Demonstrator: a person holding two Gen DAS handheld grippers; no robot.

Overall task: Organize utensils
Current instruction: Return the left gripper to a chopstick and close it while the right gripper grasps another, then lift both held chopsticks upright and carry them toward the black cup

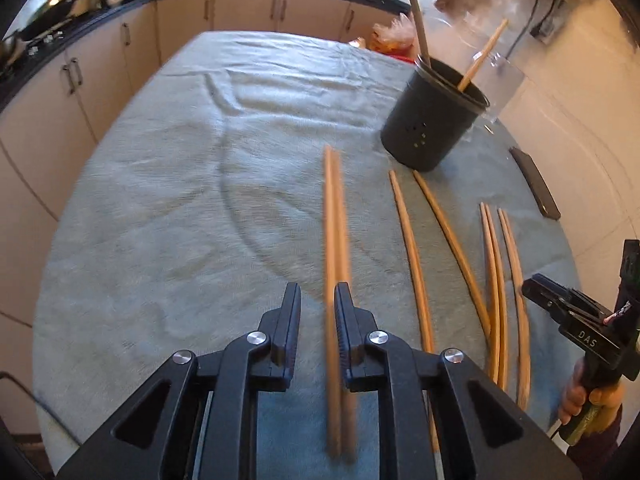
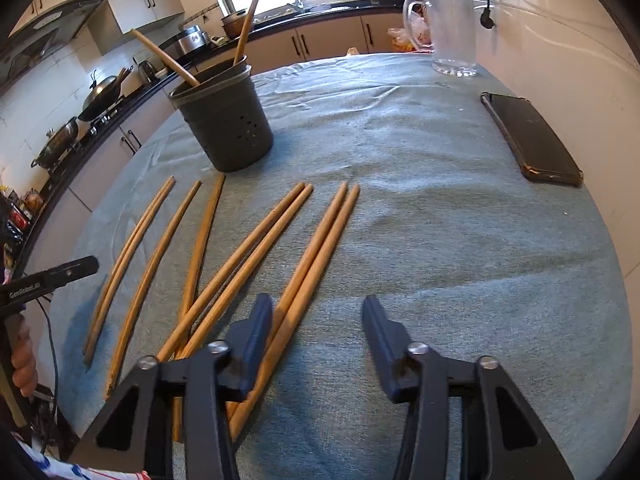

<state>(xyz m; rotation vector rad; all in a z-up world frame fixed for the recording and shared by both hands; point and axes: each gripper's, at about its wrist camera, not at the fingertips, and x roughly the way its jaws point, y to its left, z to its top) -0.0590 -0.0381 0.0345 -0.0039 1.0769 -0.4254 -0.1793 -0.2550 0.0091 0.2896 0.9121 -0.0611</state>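
A table under a blue-grey cloth carries everything. Toward its far edge stands a dark holder with two chopsticks already leaning inside; a phone lies near the right edge. Eight chopsticks lie in a row across the near half. The step in hand looks like picking up the next one. The left gripper, jaws partly apart and holding nothing, hovers over the leftmost pair; the right gripper hangs wide open beside the rightmost pair. Next, the left jaws must drop astride one stick and close.
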